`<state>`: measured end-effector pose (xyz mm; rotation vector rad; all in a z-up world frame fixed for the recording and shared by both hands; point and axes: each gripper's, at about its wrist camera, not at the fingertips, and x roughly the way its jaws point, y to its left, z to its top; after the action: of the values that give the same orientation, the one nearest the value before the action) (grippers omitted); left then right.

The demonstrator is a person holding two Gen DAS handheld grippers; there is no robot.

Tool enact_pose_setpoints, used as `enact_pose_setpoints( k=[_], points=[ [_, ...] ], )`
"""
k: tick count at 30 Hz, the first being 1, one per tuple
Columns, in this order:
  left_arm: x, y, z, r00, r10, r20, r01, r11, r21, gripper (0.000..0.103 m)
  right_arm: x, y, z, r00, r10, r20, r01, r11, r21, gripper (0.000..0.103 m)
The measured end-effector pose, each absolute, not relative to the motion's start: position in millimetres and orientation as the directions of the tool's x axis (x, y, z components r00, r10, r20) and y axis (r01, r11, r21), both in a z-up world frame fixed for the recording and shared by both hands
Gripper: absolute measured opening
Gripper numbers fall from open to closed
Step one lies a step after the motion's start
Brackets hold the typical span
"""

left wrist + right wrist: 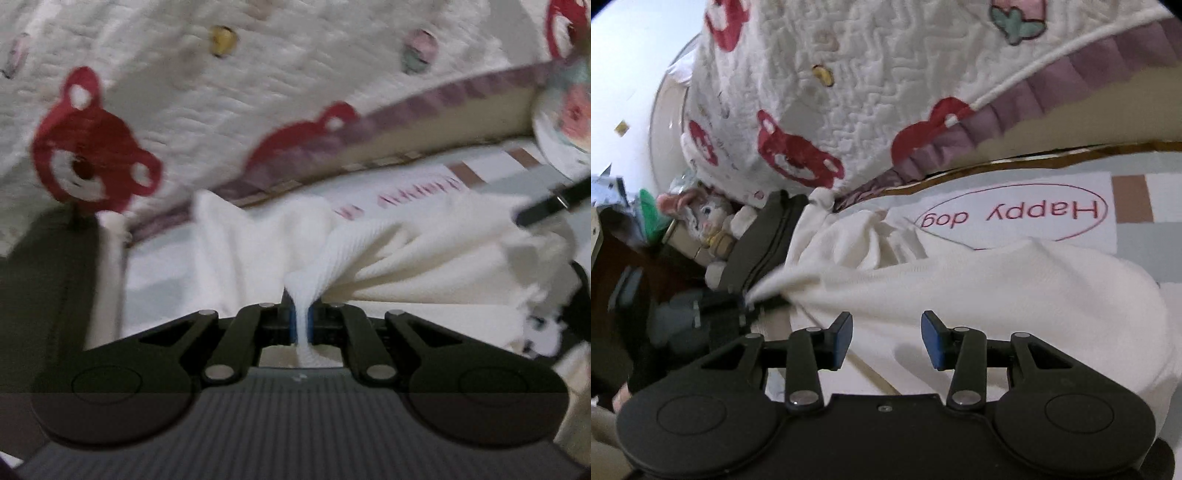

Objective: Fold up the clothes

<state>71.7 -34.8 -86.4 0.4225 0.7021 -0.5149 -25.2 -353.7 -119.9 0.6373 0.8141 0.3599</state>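
On the bed sheet (1134, 236), just below its "Happy dog" print (1010, 216), a white knit garment (1015, 295) lies rumpled and partly lifted. The left gripper (303, 325) is clamped tight on a pinched ridge of this garment (406, 258), with cloth squeezed between its blue pads (293, 325) and fanning out toward the sheet's far edge. The right gripper (886, 339) hovers over the cloth with its jaws set wide, nothing between them. Along the sheet's far edge a white quilt (868, 81) with red bear shapes is heaped. A stuffed toy (709, 214) sits at the left, beyond the sheet.
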Motion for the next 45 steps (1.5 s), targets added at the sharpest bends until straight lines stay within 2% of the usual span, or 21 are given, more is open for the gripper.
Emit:
enact_pose_setpoints(
  k=[7, 10, 14, 18, 22, 23, 24, 25, 28, 30, 33, 34, 35, 38, 45],
  points=[
    [85, -31, -77, 0.752, -0.245, -0.613, 0.501, 0.816, 0.288, 0.005, -29, -321, -125, 0.549, 0.523, -0.652, -0.126, 0.823, 0.554, 0.048],
    [93, -22, -78, 0.747, -0.241, -0.620, 0.480, 0.841, 0.251, 0.006, -28, -317, -132, 0.517, 0.452, -0.727, -0.103, 0.876, 0.471, 0.049],
    [98, -11, -83, 0.729, -0.247, -0.638, 0.459, 0.868, 0.189, 0.006, -30, -308, -144, 0.489, 0.284, -0.825, -0.117, 0.958, 0.261, 0.049],
    [100, -9, -81, 0.731, -0.252, -0.634, 0.458, 0.870, 0.182, 0.006, -31, -300, -153, 0.472, 0.205, -0.857, -0.145, 0.977, 0.153, 0.049],
    [101, -7, -80, 0.703, -0.285, -0.651, 0.460, 0.881, 0.112, 0.006, -30, -288, -161, 0.472, 0.142, -0.870, -0.212, 0.976, 0.045, 0.048],
    [101, -5, -79, 0.684, -0.314, -0.658, 0.471, 0.880, 0.069, 0.006, -29, -288, -162, 0.480, 0.137, -0.867, -0.223, 0.974, 0.030, 0.043],
    [100, -2, -78, 0.662, -0.354, -0.661, 0.480, 0.877, 0.012, 0.006, -27, -294, -159, 0.502, 0.142, -0.853, -0.210, 0.977, 0.040, 0.015],
    [100, 2, -77, 0.644, -0.389, -0.659, 0.481, 0.875, -0.046, 0.006, -25, -300, -156, 0.524, 0.147, -0.839, -0.197, 0.979, 0.049, 0.006],
    [97, 8, -75, 0.618, -0.432, -0.656, 0.473, 0.871, -0.128, 0.009, -20, -320, -146, 0.591, 0.160, -0.791, -0.149, 0.985, 0.088, 0.006],
    [93, 9, -74, 0.606, -0.441, -0.662, 0.487, 0.864, -0.129, 0.009, -19, -345, -133, 0.656, 0.151, -0.740, -0.064, 0.987, 0.144, 0.006],
    [85, 8, -71, 0.561, -0.472, -0.680, 0.525, 0.838, -0.149, 0.028, -20, -373, -120, 0.733, 0.058, -0.677, 0.048, 0.990, 0.136, 0.006],
    [82, 7, -69, 0.538, -0.488, -0.688, 0.539, 0.826, -0.164, 0.041, -21, -381, -117, 0.752, 0.018, -0.659, 0.083, 0.989, 0.122, 0.006],
    [77, 5, -67, 0.505, -0.510, -0.697, 0.560, 0.807, -0.186, 0.049, -21, -388, -115, 0.766, -0.014, -0.643, 0.113, 0.987, 0.113, 0.006],
    [56, -8, -59, 0.417, -0.578, -0.702, 0.647, 0.731, -0.217, 0.053, -19, -396, -111, 0.788, -0.041, -0.614, 0.144, 0.982, 0.119, 0.006],
    [17, -69, -69, 0.324, -0.604, -0.729, 0.837, 0.541, -0.077, 0.058, -26, -394, -95, 0.840, -0.075, -0.537, 0.153, 0.983, 0.103, 0.006]
  ],
)
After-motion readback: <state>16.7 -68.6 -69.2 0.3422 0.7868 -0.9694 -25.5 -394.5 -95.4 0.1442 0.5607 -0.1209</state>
